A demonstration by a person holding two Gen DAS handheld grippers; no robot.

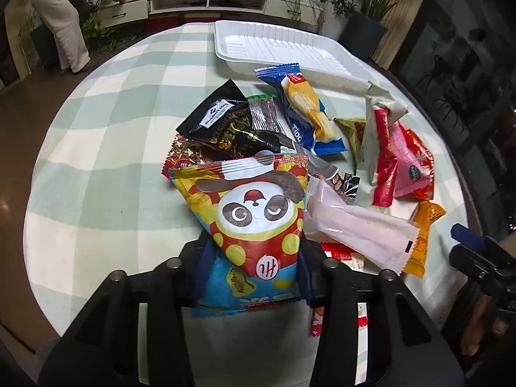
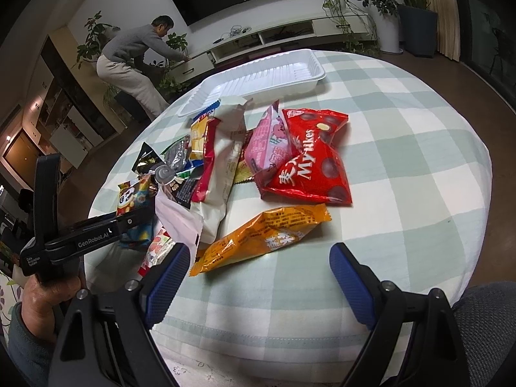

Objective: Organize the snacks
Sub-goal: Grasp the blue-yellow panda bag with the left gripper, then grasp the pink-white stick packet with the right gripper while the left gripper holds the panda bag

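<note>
A heap of snack packets lies on a round table with a green-checked cloth (image 1: 106, 148). My left gripper (image 1: 254, 274) is shut on the lower half of a panda-print packet (image 1: 254, 213), its fingers pressing in from both sides. The packet's top leans over a black packet (image 1: 219, 119) and a pale pink long packet (image 1: 354, 229). My right gripper (image 2: 259, 253) stands open low over the cloth, and an orange packet (image 2: 261, 235) lies just ahead of its fingertips. An empty white tray (image 2: 258, 77) sits at the far side, behind the heap.
A red Mylikes bag (image 2: 309, 164) and a pink packet (image 2: 267, 142) lie right of the heap; a blue packet (image 1: 303, 113) lies near the tray. Bare cloth (image 2: 403, 161) spreads to the right. A person (image 2: 135, 61) bends at the TV cabinet beyond the table, among potted plants.
</note>
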